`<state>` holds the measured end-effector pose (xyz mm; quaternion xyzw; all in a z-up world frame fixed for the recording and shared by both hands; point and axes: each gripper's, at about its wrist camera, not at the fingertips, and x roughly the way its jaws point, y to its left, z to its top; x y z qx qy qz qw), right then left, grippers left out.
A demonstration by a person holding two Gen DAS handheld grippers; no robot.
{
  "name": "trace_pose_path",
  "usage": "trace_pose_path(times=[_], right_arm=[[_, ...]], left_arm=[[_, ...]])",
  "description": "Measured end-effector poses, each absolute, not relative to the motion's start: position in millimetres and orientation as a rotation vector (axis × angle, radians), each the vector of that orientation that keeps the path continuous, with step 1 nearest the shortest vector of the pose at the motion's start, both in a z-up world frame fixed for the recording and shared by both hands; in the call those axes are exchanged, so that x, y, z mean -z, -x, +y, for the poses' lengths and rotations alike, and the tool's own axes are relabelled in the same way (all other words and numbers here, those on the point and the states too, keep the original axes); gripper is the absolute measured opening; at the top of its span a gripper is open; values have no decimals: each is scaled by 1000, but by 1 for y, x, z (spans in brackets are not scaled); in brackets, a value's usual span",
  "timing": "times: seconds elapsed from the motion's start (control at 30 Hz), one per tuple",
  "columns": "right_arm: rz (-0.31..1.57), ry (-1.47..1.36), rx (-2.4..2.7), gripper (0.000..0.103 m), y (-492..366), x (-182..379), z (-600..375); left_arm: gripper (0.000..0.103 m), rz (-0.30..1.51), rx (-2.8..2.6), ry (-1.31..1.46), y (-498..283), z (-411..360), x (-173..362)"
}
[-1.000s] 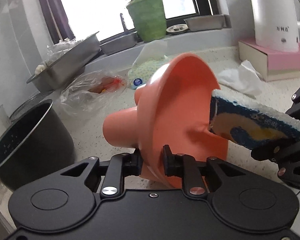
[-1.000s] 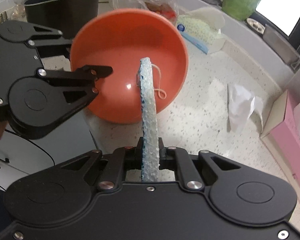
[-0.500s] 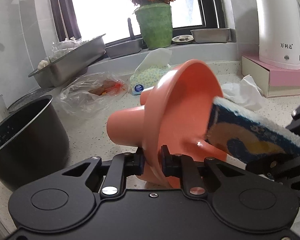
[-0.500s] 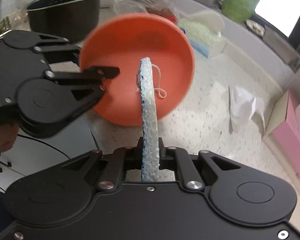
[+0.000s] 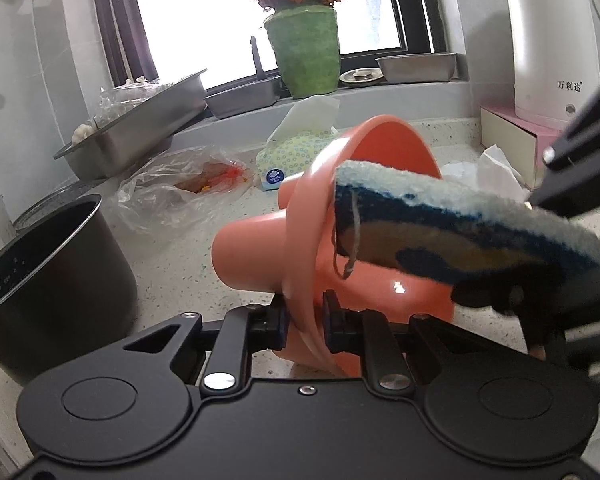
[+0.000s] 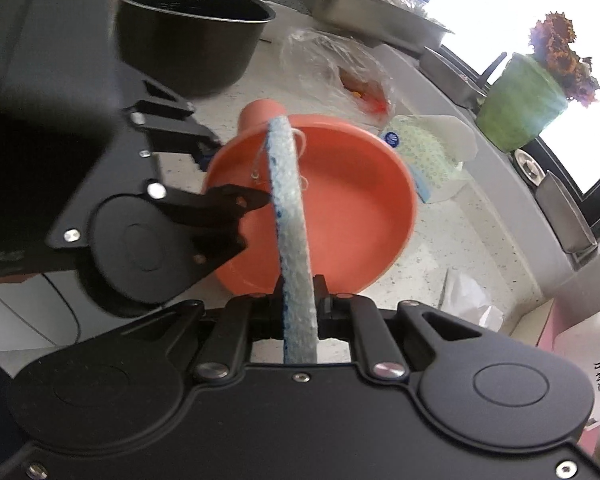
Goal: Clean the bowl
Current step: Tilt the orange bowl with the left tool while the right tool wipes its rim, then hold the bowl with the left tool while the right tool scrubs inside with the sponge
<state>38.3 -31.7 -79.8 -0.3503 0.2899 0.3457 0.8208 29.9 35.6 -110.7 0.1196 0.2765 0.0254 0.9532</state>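
Left gripper (image 5: 305, 322) clamped on the rim of the orange bowl (image 5: 384, 208), bowl held tilted on edge above the counter (image 5: 172, 264); right gripper (image 6: 300, 312) pinched tight on the blue sponge (image 6: 290, 220), whose tip sits inside the bowl at its far rim.

Clearance tight: black pot (image 5: 48, 268) left, plastic bag (image 5: 180, 188) and tissue pack (image 5: 300, 152) behind, kettle (image 5: 548, 36) on a pink box (image 5: 512, 140) right. Kettle print: 万利达.

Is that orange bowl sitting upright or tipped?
Tipped: the bowl stands on edge, foot sideways, its rim clamped in the left gripper.
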Motion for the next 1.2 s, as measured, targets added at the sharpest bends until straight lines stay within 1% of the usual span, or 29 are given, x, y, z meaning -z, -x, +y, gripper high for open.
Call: trace_pose_path(times=[0.2,0.43,0.73,0.93,1.2], right_arm=[[676,670,-664,12,-67,76,-40],[744,630,-626,12,-90,84,-49],[816,659,-645,12,-97,106,-44],[889,689,-692,12,-94,113,-42],[896,739,-784,12,-68,113,-29]], left_arm=[[18,568,-36,-295,-30,33,111],[27,604,8,-448,-33,22,116],[33,630,45,-548,-36,18,120],[33,640,64,-561,-36,20,120],[33,642,65,-553,-37,21,120]])
